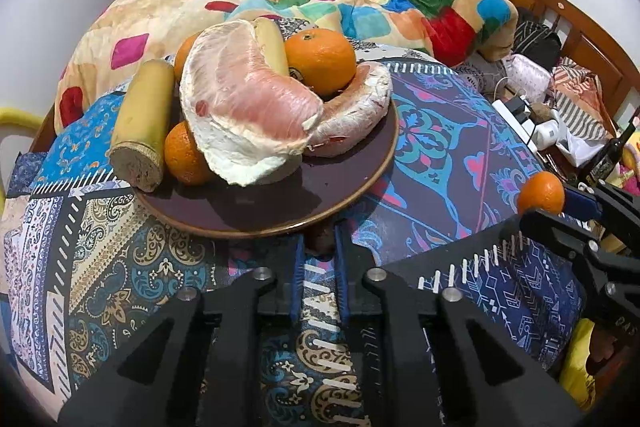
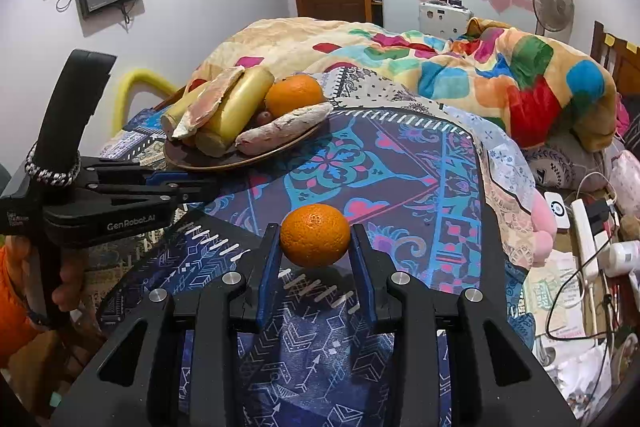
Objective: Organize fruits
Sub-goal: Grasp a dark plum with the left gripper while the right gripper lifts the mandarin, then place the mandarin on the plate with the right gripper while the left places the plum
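Bedroom; left gripper (image 2: 200, 191) (labelled "GenRobot.AI")
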`<state>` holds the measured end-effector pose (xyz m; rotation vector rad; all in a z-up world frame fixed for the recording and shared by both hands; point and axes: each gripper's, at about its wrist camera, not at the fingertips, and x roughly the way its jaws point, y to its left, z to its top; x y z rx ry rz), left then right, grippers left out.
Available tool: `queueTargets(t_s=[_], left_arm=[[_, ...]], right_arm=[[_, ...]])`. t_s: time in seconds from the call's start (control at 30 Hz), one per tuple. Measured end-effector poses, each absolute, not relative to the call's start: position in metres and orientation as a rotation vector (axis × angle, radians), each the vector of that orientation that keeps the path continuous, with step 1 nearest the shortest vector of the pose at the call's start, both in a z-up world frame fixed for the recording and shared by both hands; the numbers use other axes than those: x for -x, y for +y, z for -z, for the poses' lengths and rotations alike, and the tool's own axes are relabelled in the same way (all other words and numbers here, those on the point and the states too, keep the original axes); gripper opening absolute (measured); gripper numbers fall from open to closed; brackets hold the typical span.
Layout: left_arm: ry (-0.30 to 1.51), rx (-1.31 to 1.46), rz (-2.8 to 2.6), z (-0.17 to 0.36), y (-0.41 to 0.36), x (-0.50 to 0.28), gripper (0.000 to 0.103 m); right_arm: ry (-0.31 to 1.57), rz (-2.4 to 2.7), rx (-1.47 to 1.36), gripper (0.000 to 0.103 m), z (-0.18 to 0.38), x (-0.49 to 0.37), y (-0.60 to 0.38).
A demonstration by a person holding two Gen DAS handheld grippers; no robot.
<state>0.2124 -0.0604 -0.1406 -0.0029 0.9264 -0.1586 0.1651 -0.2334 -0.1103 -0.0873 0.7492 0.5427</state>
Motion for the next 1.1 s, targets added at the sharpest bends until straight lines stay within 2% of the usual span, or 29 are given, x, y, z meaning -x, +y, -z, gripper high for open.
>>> queueTargets(t_s=[0.37, 0.6, 0.8, 1.1], left_arm=[[0.891, -0.012, 0.186, 0.135, -0.05, -0.182, 0.01], [0.835, 0.005, 0.166, 0.114, -0.026, -0.168, 0.01], [0.802, 0.003, 0.139, 0.1, -0.01, -0.176, 0.01], [0.829, 0.025, 0.112, 0.113, 0.005, -0.201, 0.01]], right_arm=[[0.745, -0.559, 0.092, 0.031, 0.108, -0.168, -0.223], [0.727, -0.59, 0.114, 0.031, 0.102, -0.172, -0.201], [0.722, -0.629, 0.128, 0.031, 0.097, -0.184, -0.176], [0.781, -0.654, 0.122, 0.031, 0.106, -0.217, -0.15]])
